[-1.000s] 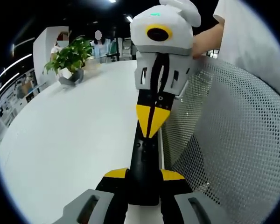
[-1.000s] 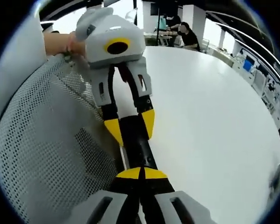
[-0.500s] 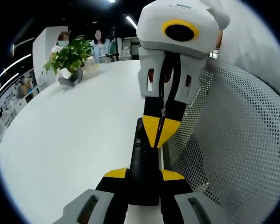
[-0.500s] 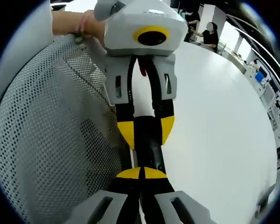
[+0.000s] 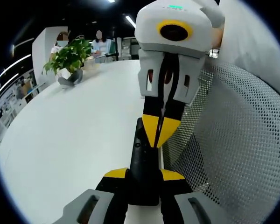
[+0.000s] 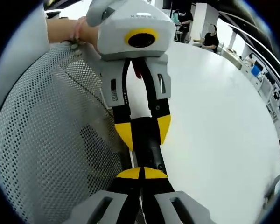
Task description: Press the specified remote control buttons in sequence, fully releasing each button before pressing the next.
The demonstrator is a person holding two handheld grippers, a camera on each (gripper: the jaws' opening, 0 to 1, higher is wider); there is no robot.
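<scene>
A white desk [image 5: 74, 135] carries a mesh chair back [image 5: 233, 140] at its edge and a plant [image 5: 70, 58] far off. The left hand-held gripper [image 5: 143, 179] clamps the black remote [image 5: 142, 163]; the right hand-held gripper [image 6: 142, 173], tips together, touches it.

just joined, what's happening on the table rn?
A person is working a slim black remote control with two handheld grippers over a round white table. The left gripper is shut on the remote's near end, jaws on either side of it. The right gripper has its yellow tips closed together and pressed down on the remote's top face, apparently on a button. A white perforated mesh panel stands right beside them, and a potted green plant sits at the far edge.
</scene>
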